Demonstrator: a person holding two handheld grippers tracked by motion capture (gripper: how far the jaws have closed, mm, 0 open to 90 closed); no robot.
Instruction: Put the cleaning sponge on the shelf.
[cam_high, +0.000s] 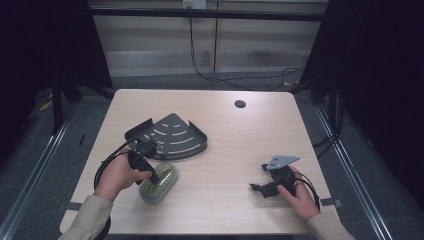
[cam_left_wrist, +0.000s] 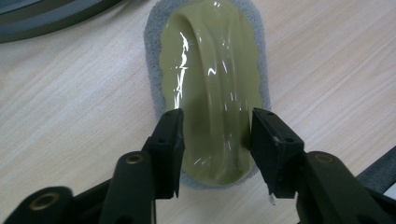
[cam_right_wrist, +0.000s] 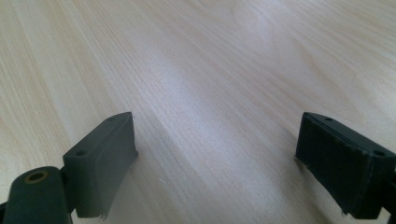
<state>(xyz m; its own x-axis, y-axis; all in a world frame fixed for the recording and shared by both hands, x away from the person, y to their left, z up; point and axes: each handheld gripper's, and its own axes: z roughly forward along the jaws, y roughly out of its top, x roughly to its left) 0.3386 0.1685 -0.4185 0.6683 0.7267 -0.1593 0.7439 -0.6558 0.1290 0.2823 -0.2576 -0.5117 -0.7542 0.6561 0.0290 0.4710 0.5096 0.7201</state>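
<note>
surface: pale wood bench (cam_high: 240, 145), a round hole near its upper right
left of centre: dark slotted corner tray (cam_high: 170, 134)
lower left: yellow-green scrubber (cam_high: 159, 182)

The high view was dim overall, with dark corners and black sides framing a moderately lit table (cam_high: 235, 145); light seemed to fall from above, and soft shadows sat under the dark tray (cam_high: 170, 135) and beside each hand. The picture there was slightly soft and grainy. In the left gripper view the light was brighter, and sharp white glare streaked the glossy yellow-green top of the sponge (cam_left_wrist: 210, 88); the wood grain was crisp, while the black jaws near the lens were a little soft. In the right gripper view the tabletop (cam_right_wrist: 201, 70) looked pale and washed, blurred toward the far edge, with a faint bluish sheen across the middle.
</note>
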